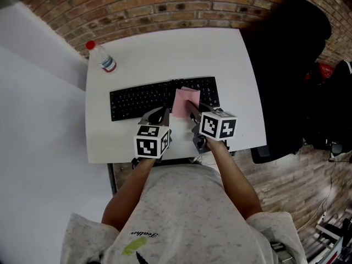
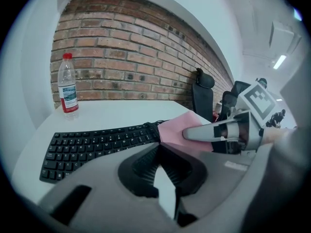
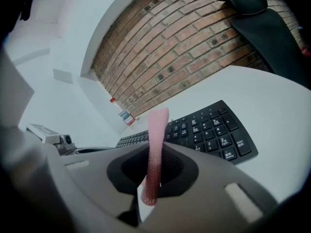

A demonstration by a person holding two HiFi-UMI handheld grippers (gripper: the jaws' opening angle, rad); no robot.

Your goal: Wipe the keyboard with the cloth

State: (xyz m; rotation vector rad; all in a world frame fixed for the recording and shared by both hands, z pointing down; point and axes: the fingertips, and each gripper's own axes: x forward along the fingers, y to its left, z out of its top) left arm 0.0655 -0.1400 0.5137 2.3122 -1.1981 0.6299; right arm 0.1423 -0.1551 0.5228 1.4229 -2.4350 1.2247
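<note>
The white bench [image 1: 231, 65] is taking up most of the space, running back to a brick wall [image 1: 165, 4], with a black chair [image 1: 286, 65] crowding its right edge. The black keyboard [image 1: 137, 100] is lying across the middle, parallel to the near edge, leaving only a narrow bare strip in front and a wide bare stretch behind and to the right. The right tool [image 3: 151, 174] is clamping the near edge of the pink cloth [image 1: 186, 100], which is draping over the right part of the keys, just left of the number pad. The left tool [image 2: 159, 148] is hovering at the keyboard's near edge, just left of the cloth, its jaws together on nothing. A clear bottle [image 1: 102, 58] with a red cap is standing at the far left corner, well apart from both.
</note>
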